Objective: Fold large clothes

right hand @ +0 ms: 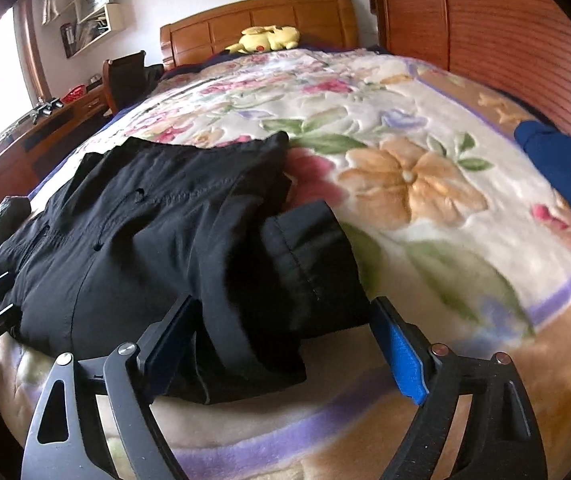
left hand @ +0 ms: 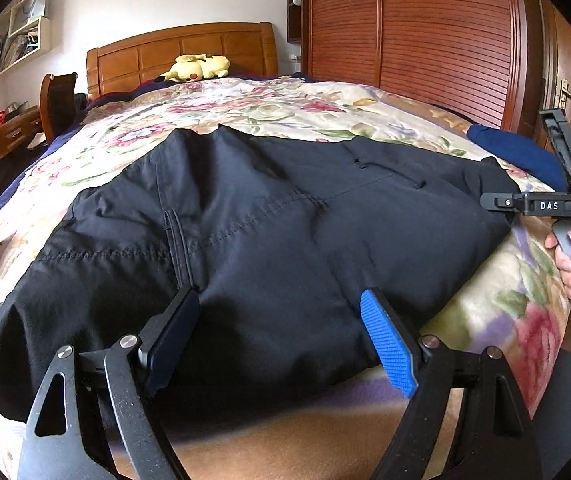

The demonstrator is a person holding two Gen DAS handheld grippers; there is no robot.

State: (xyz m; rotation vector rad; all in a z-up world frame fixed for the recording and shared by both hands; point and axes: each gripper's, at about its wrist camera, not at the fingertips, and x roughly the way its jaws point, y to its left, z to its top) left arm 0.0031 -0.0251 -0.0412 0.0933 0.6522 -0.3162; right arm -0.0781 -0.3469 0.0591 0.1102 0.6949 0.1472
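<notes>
Both cameras sit low at the foot end of the bed [left hand: 405, 120], close above the black trousers [left hand: 265, 220], and face the headboard [left hand: 181, 52]. The left wrist view looks from the left part, the right wrist view from further right. Both share the trousers, the yellow plush toy [right hand: 265, 38] and the wardrobe [right hand: 505, 32].

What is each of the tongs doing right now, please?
Left tongs: open, holding nothing, poised over the black garment.
Right tongs: open, holding nothing, straddling the garment's near edge.
</notes>
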